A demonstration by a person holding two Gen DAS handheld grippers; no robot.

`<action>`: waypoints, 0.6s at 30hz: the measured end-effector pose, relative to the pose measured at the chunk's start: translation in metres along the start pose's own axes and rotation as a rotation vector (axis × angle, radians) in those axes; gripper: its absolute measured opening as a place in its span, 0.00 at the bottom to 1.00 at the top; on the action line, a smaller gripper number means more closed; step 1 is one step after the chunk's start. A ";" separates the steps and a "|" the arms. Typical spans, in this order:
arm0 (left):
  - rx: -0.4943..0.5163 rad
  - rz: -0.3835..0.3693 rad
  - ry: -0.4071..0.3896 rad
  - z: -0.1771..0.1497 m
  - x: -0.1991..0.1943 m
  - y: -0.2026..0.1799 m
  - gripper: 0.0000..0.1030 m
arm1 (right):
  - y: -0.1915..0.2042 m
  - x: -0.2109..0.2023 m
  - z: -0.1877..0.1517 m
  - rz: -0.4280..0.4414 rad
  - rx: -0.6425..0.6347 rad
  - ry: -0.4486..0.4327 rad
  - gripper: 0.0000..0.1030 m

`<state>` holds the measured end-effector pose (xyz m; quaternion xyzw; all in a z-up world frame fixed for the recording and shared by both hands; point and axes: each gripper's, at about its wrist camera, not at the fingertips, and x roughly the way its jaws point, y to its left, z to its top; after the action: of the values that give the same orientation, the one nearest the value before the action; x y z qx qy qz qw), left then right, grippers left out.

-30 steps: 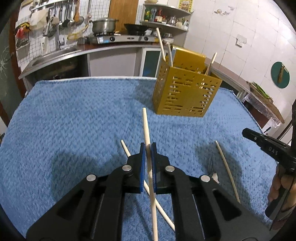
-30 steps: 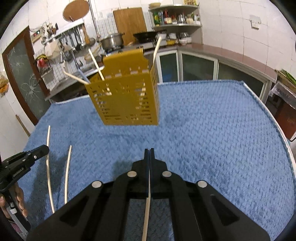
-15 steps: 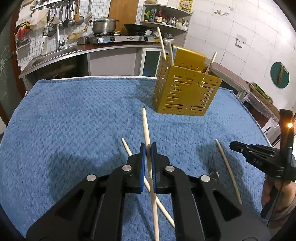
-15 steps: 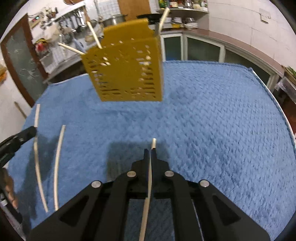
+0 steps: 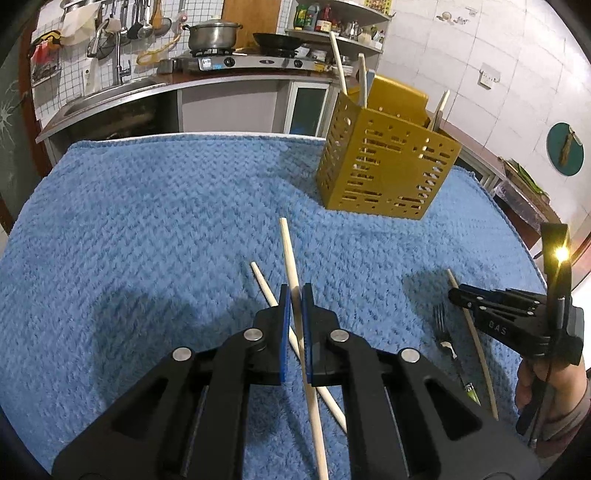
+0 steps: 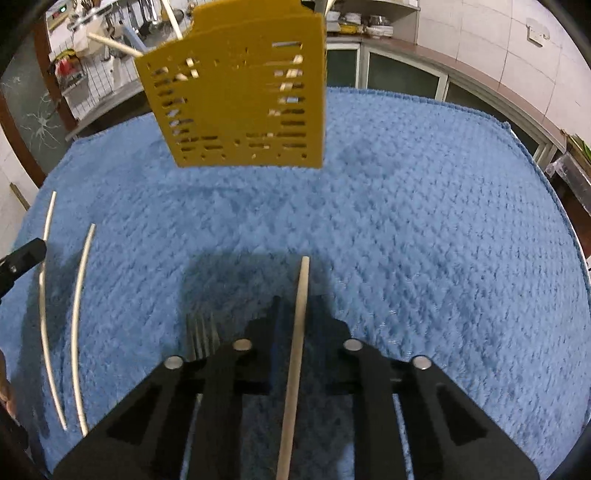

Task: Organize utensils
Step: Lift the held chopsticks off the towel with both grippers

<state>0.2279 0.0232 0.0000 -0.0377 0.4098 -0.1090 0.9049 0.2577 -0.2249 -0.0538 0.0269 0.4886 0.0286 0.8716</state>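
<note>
Chopstick (image 5: 291, 258) clamped in left tongs (image 5: 294, 295)

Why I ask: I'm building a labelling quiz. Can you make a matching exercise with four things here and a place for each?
Things:
1. fork
2. yellow holder
3. steel pot
4. upper chopstick

Places:
A. on the stove
B. between the jaws of the left gripper
C. standing on the far part of the blue towel
D. lying on the blue towel beside the right gripper

Pairs: 1-D, 2-C, 3-A, 4-B
</note>
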 end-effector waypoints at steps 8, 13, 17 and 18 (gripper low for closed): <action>-0.005 -0.016 -0.003 0.003 -0.001 -0.003 0.04 | -0.004 -0.010 0.012 0.006 0.018 -0.002 0.06; -0.011 -0.044 -0.041 0.008 -0.014 -0.006 0.04 | -0.017 -0.042 0.008 0.079 0.060 -0.106 0.06; 0.012 -0.060 -0.088 0.010 -0.028 -0.016 0.04 | -0.023 -0.065 0.006 0.116 0.084 -0.198 0.06; 0.014 -0.064 -0.097 0.010 -0.031 -0.018 0.04 | -0.025 -0.072 0.006 0.126 0.088 -0.230 0.06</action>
<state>0.2124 0.0128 0.0327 -0.0495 0.3634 -0.1390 0.9199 0.2261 -0.2557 0.0086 0.0989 0.3837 0.0583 0.9163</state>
